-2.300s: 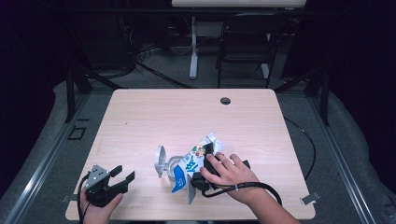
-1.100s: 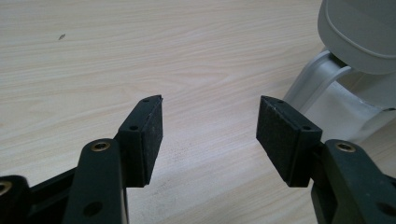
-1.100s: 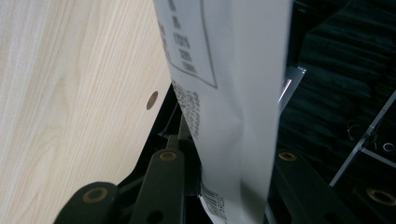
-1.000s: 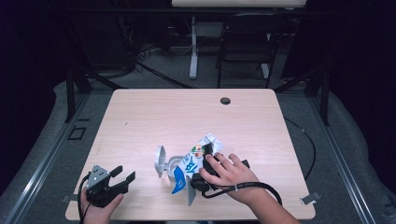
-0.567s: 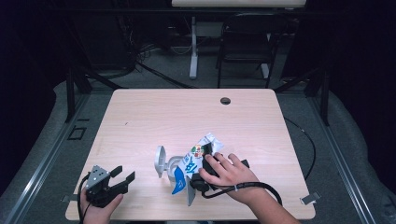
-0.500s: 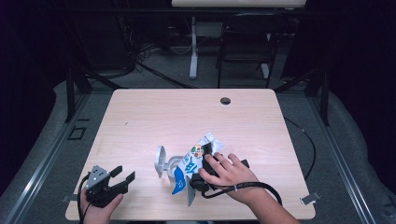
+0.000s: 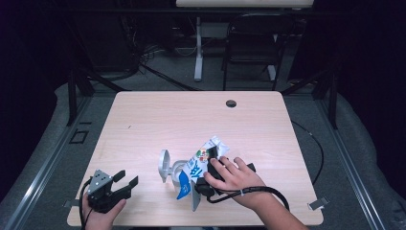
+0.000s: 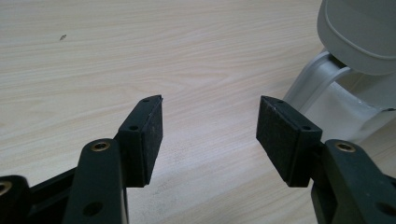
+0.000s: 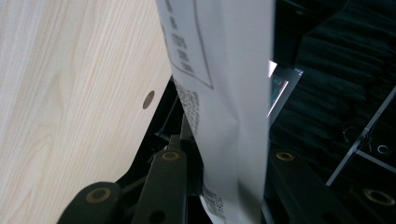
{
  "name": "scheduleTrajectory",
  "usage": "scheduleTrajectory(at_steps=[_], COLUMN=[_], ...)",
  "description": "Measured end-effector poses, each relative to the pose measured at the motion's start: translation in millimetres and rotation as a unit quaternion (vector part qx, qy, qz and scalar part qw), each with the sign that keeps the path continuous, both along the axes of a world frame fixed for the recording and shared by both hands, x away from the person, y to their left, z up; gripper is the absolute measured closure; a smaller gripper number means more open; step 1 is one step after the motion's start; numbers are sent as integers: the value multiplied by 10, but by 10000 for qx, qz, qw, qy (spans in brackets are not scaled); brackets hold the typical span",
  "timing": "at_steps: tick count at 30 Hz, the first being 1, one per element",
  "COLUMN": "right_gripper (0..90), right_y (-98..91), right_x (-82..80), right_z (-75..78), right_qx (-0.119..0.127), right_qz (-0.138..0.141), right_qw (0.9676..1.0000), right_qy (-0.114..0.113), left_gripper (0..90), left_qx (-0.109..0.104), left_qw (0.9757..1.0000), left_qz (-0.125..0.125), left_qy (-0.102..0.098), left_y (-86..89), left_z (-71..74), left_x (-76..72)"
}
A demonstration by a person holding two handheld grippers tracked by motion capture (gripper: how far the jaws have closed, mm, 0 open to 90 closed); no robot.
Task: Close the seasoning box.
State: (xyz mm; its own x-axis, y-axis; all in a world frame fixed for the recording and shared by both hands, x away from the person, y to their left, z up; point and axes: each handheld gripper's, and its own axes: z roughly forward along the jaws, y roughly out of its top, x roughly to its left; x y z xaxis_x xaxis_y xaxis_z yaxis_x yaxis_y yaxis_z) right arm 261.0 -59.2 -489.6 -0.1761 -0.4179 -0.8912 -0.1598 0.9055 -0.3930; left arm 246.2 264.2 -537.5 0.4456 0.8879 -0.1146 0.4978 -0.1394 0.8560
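A crumpled snack bag (image 7: 197, 165), white with blue and green print, is held upright near the table's front middle. My right gripper (image 7: 205, 176), under the person's hand and rolled onto its side, is shut on it. In the right gripper view the bag's white printed back (image 9: 219, 93) runs up between the two black jaws of the right gripper (image 9: 224, 156). A light grey plastic piece with a rounded head (image 7: 165, 166) stands just left of the bag. My left gripper (image 7: 127, 178) rests at the front left corner, open with nothing between its pads (image 8: 210, 135); the grey piece (image 8: 355, 56) lies ahead to its right.
The pale wooden table (image 7: 167, 120) has a round cable hole (image 7: 231, 103) near its far edge. A black cable (image 7: 258, 191) trails from the right gripper toward the front edge. Dark floor, a chair and table legs lie beyond the far side.
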Motion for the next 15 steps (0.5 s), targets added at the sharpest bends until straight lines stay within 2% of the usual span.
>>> scheduleTrajectory(at_steps=[15], right_gripper=[756], right_y=[4], right_x=[2], right_z=[3], right_qx=[-87], right_qz=[14], right_qw=[10000], right_qy=[-37], left_gripper=[414], left_qx=[7], left_qw=[10000], left_qz=[1], left_qy=[-21], left_y=[2], left_z=[6], left_x=[4])
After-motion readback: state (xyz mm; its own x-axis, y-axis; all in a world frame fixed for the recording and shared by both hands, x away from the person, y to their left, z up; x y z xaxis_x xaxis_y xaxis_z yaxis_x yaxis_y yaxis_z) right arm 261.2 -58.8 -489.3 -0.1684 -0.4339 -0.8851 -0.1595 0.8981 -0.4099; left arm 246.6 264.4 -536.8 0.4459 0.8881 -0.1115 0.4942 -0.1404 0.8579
